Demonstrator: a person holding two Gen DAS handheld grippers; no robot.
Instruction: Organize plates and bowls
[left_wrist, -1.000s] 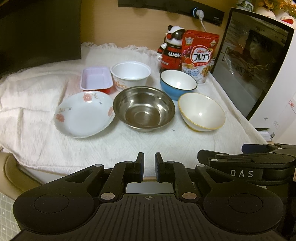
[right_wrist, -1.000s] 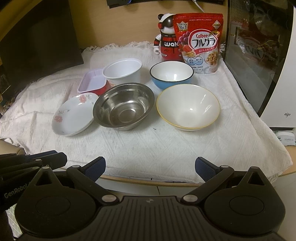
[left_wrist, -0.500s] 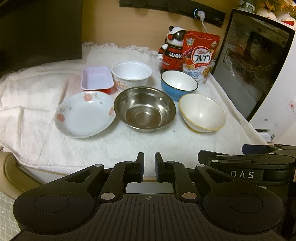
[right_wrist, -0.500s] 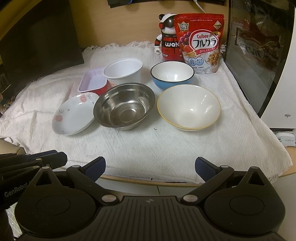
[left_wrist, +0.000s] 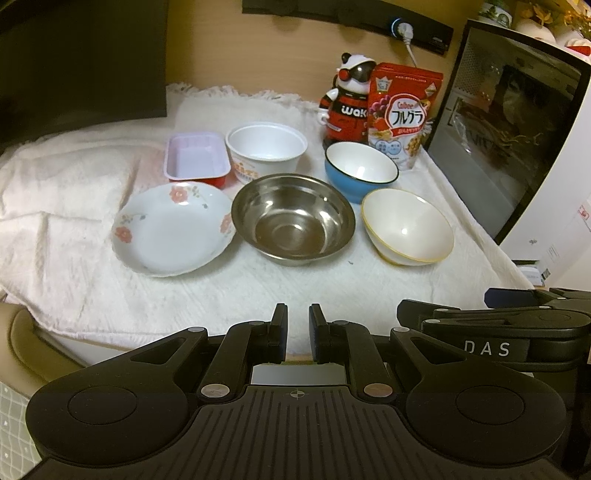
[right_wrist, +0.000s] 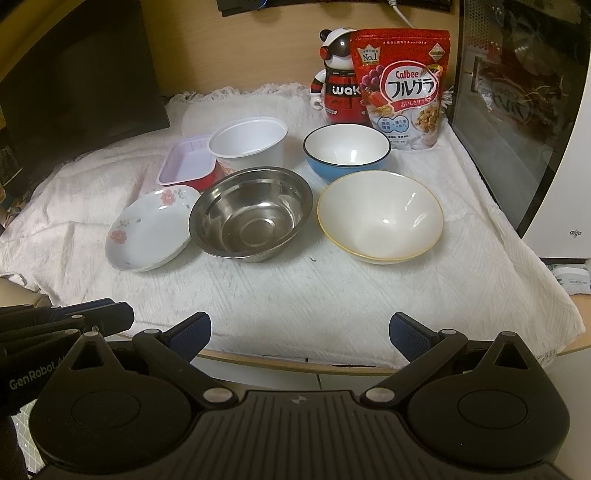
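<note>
On the white cloth stand a flowered plate (left_wrist: 171, 230) (right_wrist: 149, 230), a steel bowl (left_wrist: 293, 219) (right_wrist: 251, 214), a white bowl with a yellow rim (left_wrist: 406, 227) (right_wrist: 380, 216), a blue bowl (left_wrist: 360, 171) (right_wrist: 347, 151), a white paper cup bowl (left_wrist: 266, 149) (right_wrist: 248, 142) and a small red tray (left_wrist: 196, 162) (right_wrist: 186, 166). My left gripper (left_wrist: 297, 332) hangs at the table's near edge, shut and empty. My right gripper (right_wrist: 300, 334) is beside it, open with nothing between its fingers. Both are well short of the dishes.
A red cereal bag (left_wrist: 402, 114) (right_wrist: 402, 88) and a robot figure (left_wrist: 345, 103) (right_wrist: 336, 88) stand at the back. A microwave oven (left_wrist: 517, 147) (right_wrist: 517, 110) bounds the right side. A dark screen (left_wrist: 81, 62) stands at the back left.
</note>
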